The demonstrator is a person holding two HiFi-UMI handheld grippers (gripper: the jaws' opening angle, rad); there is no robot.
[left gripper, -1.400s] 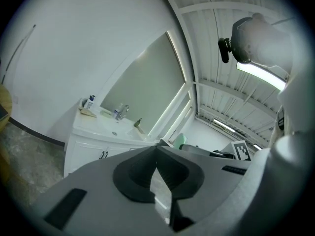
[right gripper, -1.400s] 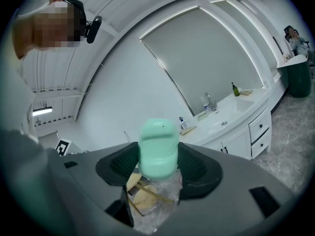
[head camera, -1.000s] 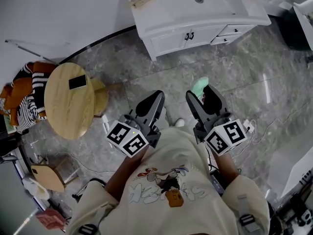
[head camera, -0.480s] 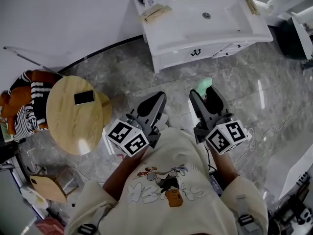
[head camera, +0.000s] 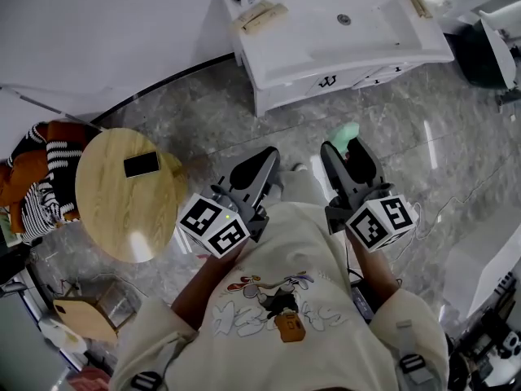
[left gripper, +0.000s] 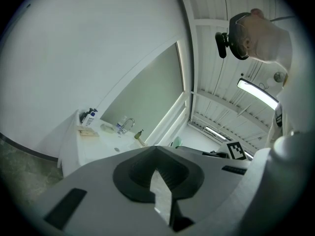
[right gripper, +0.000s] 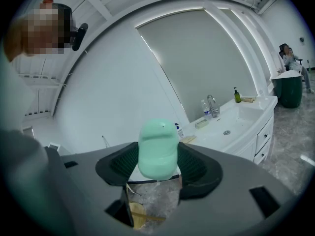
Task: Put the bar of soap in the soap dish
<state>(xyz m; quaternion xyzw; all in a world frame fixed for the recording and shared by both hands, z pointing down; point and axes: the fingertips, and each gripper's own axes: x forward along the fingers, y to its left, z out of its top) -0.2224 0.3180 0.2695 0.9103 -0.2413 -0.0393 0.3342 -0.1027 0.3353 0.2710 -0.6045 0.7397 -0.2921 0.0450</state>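
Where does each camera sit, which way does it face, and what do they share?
Head view: on the person's head, facing steeply down at floor and vanity; shows shirt, left hand-held gripper, right hand-held gripper.
Left gripper view: on the left one, facing along its shut jaws toward the vanity; shows the head.
Right gripper view: on the right one, facing past the gripped bar of soap toward the vanity; shows the head.
All three see the vanity.

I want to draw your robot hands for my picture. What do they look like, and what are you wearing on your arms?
The left claw and right claw are grey, each with two long tapered jaws lined with dark ribbed pads. Each carries a white cube printed with black square markers. The sleeves are cream, part of a sweatshirt.
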